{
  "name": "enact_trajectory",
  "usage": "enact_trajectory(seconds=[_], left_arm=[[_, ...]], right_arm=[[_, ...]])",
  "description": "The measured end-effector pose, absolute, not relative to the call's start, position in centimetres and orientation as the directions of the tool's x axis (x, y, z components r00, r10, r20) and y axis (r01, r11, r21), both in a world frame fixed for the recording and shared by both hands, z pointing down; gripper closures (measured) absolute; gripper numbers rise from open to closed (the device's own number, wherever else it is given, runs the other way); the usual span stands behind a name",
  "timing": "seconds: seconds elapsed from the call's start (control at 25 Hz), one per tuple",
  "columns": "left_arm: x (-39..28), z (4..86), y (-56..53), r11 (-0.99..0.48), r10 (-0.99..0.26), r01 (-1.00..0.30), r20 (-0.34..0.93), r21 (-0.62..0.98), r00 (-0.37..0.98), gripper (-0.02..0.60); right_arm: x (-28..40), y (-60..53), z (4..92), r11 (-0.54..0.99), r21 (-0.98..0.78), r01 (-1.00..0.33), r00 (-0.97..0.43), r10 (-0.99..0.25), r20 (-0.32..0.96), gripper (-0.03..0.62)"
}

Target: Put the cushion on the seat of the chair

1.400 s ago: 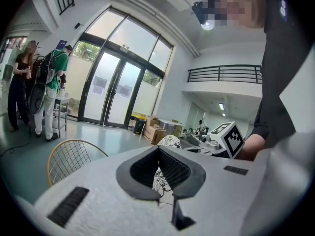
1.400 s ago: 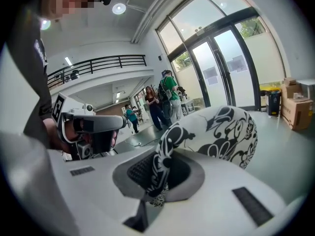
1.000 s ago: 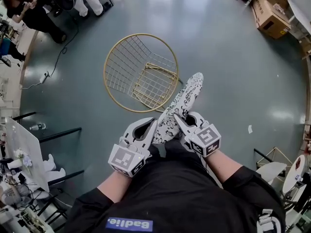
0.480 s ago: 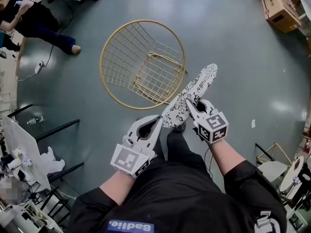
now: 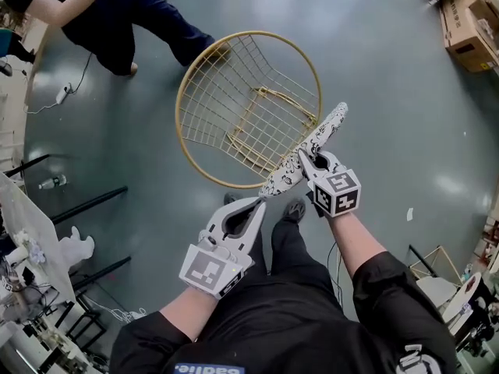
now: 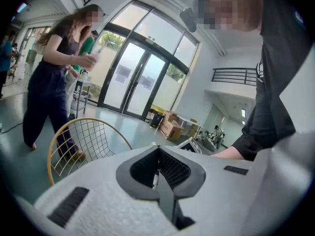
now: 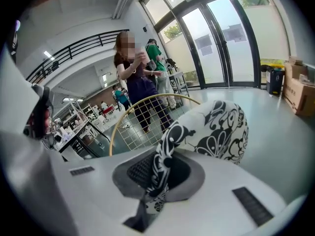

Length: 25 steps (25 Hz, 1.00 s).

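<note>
Bystander (image 5: 117, 10) passes at far left, close to the chair (image 5: 189, 84). Our left gripper (image 5: 260, 204) has its fingers closed with nothing we can make out between them, tip just below the low end of the cushion (image 5: 316, 140). The chair is gold wire; its seat (image 5: 269, 127) is bare, so the cushion is not placed yet. The black-and-white cushion hangs edge-on over the chair's right rim. Our right gripper (image 5: 313, 160) has its fingers clamped on the cushion's edge. We judge the step needs this: carry the cushion left over the seat, turn it flat, lower until it rests, then release. We should avoid snagging the rim.
</note>
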<state>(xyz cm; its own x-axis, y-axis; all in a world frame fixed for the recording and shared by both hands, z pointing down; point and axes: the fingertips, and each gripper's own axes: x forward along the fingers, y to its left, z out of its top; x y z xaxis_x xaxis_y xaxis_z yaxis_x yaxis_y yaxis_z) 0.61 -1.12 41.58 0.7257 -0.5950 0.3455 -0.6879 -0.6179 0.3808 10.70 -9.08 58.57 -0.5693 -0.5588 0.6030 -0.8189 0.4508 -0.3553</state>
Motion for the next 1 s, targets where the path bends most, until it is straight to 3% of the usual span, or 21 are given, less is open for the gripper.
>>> enact_trajectory(seconds=[1.0], left_arm=[[-10.2, 47.9, -1.1, -0.425, -0.696, -0.783, 0.389, 0.454, 0.604, 0.565]], right_arm=[[-3.6, -21.2, 73.7, 0.401, -0.432, -0.808, -0.580, -0.411, 0.703, 0.558]])
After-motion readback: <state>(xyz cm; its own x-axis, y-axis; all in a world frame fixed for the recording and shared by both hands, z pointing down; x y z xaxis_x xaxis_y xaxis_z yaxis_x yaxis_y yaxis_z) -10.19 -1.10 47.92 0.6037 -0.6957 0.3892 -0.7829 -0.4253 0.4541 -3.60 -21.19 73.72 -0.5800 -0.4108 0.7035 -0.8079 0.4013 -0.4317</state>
